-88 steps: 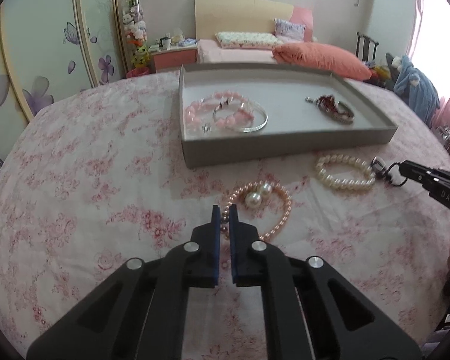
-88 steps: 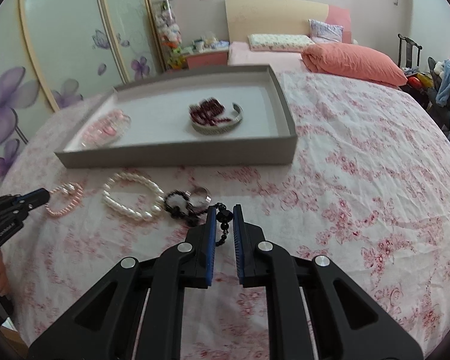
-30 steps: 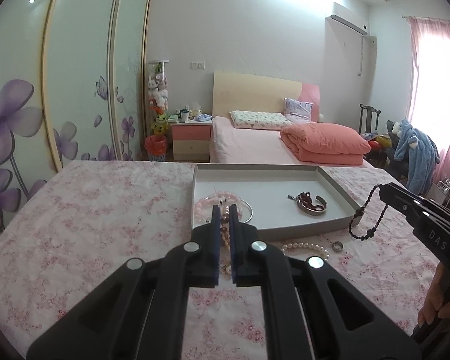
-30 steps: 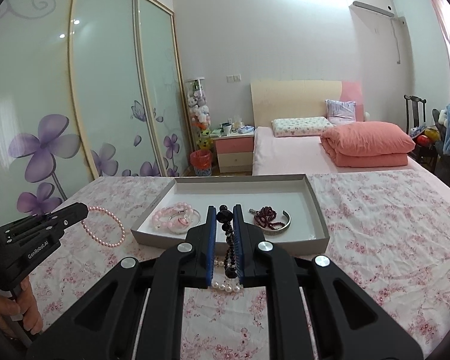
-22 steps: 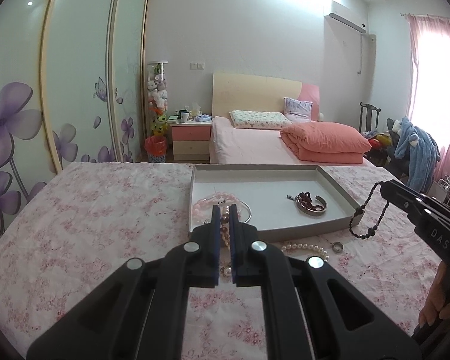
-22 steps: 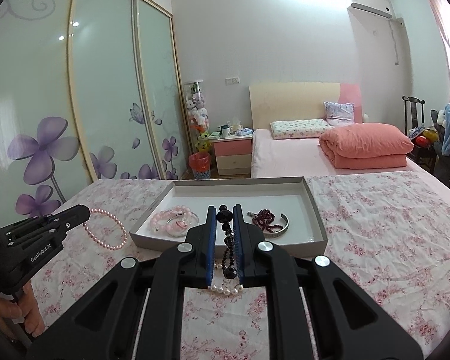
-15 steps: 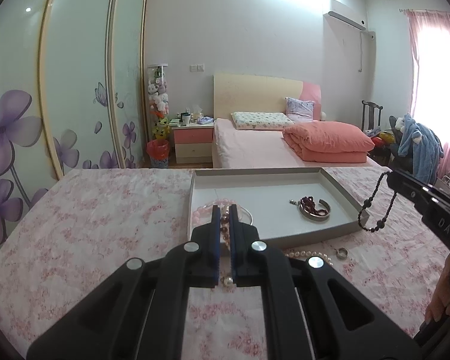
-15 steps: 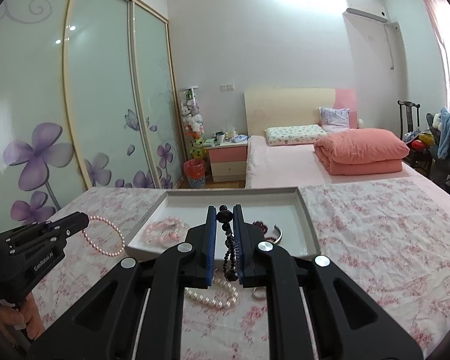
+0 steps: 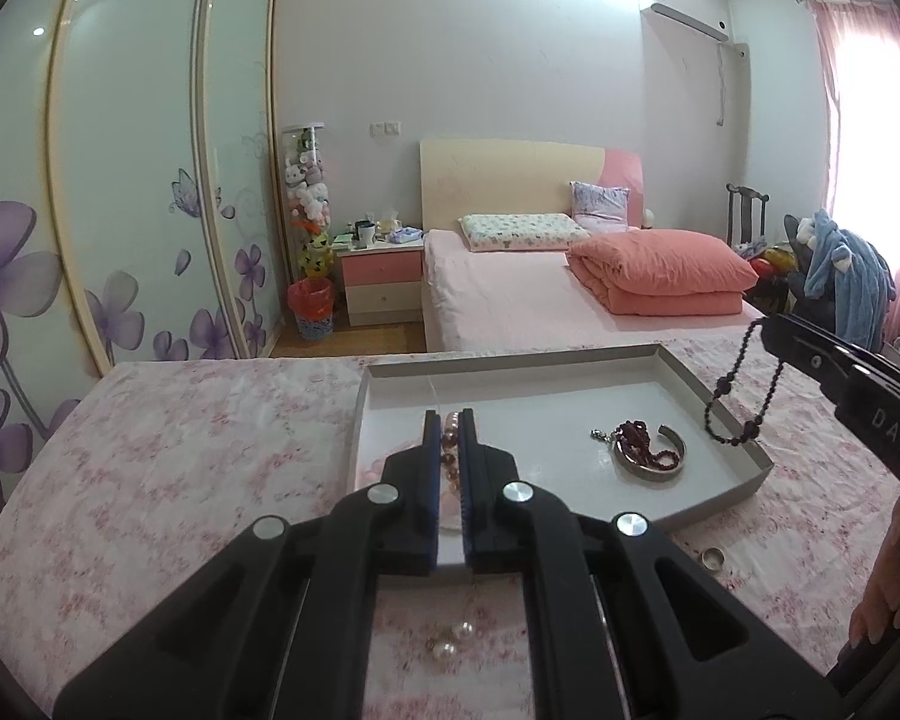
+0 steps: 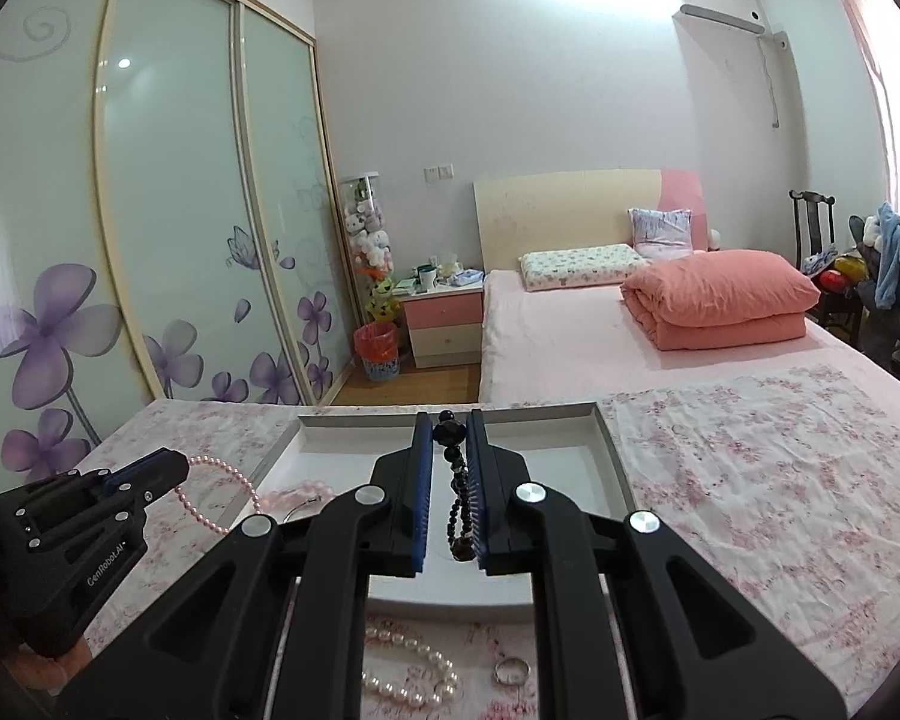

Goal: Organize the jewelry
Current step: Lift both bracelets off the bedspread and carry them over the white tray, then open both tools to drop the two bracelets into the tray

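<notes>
My left gripper (image 9: 449, 420) is shut on a pink pearl strand (image 9: 450, 450) and hovers over the near left part of the grey tray (image 9: 717, 414). In the right wrist view the same left gripper (image 10: 177, 468) dangles the pink pearl strand (image 10: 222, 501) beside the tray's left edge. My right gripper (image 10: 450, 423) is shut on a black bead string (image 10: 457, 504) above the grey tray (image 10: 615, 468). From the left wrist view the right gripper (image 9: 771, 324) hangs the black bead string (image 9: 744, 396) over the tray's right rim.
A dark red bead bracelet with a silver bangle (image 9: 648, 453) lies in the tray, and a pink bracelet (image 10: 306, 489) lies at its left. On the floral cloth in front are a white pearl bracelet (image 10: 411, 675), a ring (image 10: 512, 672) and two pearl earrings (image 9: 453, 642). A bed stands behind.
Both grippers have moved forward towards the tray with their strands still gripped. The tray now sits closer and lower in both views.
</notes>
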`<state>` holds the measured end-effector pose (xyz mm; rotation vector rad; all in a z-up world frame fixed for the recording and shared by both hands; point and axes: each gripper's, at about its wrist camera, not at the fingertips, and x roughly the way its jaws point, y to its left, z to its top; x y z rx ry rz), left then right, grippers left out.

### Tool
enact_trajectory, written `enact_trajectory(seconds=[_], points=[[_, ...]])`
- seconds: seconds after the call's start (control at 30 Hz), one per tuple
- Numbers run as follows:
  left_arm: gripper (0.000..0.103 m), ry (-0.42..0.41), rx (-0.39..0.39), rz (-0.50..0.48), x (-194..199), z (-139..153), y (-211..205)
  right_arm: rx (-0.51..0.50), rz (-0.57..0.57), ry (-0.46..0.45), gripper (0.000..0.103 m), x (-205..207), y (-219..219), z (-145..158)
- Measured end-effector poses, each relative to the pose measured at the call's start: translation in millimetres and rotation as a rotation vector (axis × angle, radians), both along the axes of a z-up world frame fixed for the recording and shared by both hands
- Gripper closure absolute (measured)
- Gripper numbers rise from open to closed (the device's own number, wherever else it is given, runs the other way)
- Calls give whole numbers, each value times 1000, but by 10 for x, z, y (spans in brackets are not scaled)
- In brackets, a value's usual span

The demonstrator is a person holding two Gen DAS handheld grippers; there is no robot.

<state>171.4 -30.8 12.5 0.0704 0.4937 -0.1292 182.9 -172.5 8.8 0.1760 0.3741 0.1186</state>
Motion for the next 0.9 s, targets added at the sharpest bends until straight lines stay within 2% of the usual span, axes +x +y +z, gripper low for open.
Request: enact_trajectory(seconds=[0.17,0.47,0.7,0.73,0.77,0.83,0.9], points=[[96,27,-13,-19,224,-80,-58,7,3,35,91,221,-5,-81],[96,88,-44,-30,641,-241,-110,78,20,134,91,698,-45,-280],[95,132,-62,-38,810,-370,-172,124,18,217,90,907,-94,-466],[92,134,-66,-37,821,-374,-167,134,15,223,88,916,-117,-484],[90,140,-71,-35,829,-384,-155,140,12,228,79,916,-138,-492],[86,141,-76,-27,835,-383,-126,142,-3,223,69,880,-182,-491],[86,139,-84,-16,827,-371,-66,147,-17,218,69,832,-244,-480]])
